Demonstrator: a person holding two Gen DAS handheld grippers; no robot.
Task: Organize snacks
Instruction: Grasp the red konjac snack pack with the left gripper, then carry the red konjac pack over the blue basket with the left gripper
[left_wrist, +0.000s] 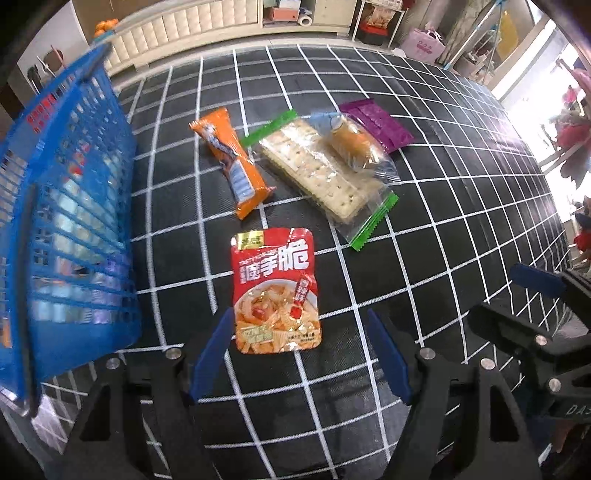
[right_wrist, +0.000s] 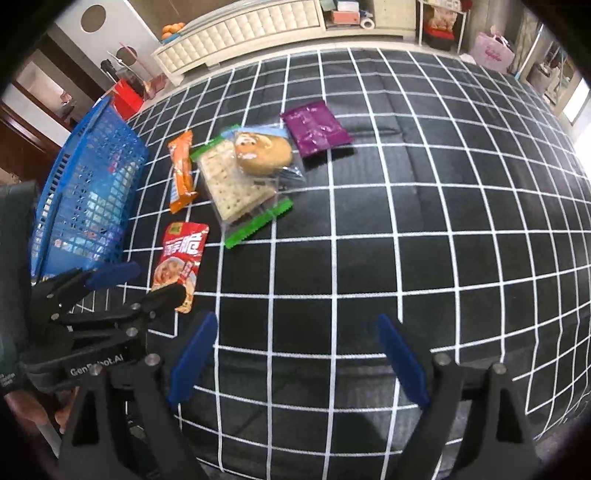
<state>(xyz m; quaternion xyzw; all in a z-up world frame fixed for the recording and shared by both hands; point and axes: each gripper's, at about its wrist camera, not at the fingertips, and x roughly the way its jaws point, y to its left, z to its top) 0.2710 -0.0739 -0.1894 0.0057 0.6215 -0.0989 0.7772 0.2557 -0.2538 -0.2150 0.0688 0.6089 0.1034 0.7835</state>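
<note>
Red snack pouch (left_wrist: 276, 291) lies between the left gripper's (left_wrist: 299, 354) wide, empty jaws.

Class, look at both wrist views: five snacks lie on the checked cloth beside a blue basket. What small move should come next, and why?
Probably lower the left gripper and close it on the red packet. Its open jaws already flank that packet's near end, it is the nearest snack, and the blue basket stands just beside it. The right gripper hangs open over bare cloth.
</note>
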